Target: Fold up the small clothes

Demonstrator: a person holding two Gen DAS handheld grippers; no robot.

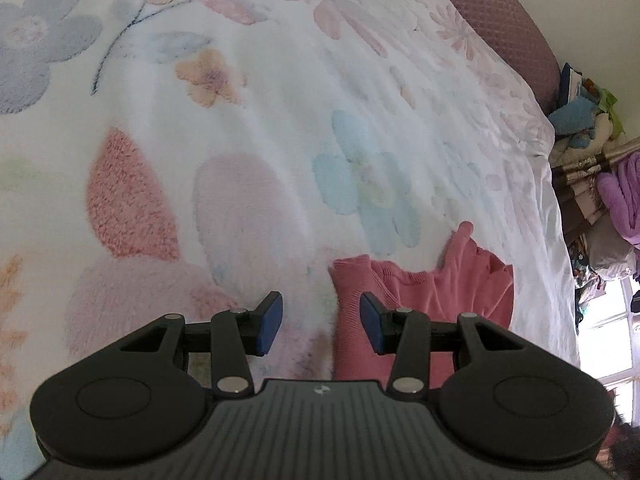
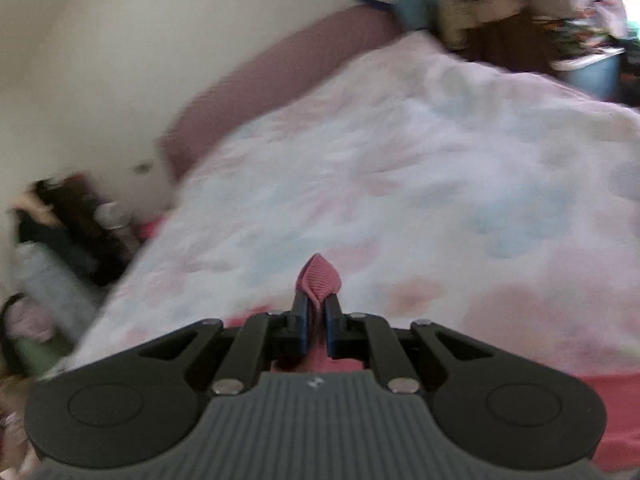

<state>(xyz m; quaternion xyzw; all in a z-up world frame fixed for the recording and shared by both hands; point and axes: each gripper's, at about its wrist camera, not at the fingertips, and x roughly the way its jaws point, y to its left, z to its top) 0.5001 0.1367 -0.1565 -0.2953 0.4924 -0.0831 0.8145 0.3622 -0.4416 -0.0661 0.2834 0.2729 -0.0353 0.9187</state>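
Right jaws clamped on pink garment

My left wrist view looks steeply down along its gripper's fingers, close over the floral blanket, which fills most of the frame; the mauve headboard sits at upper right. My right wrist view looks forward at a shallower angle, blurred, with the blanket across the centre and the headboard at upper left. Both views share the blanket, the headboard and the pink garment.
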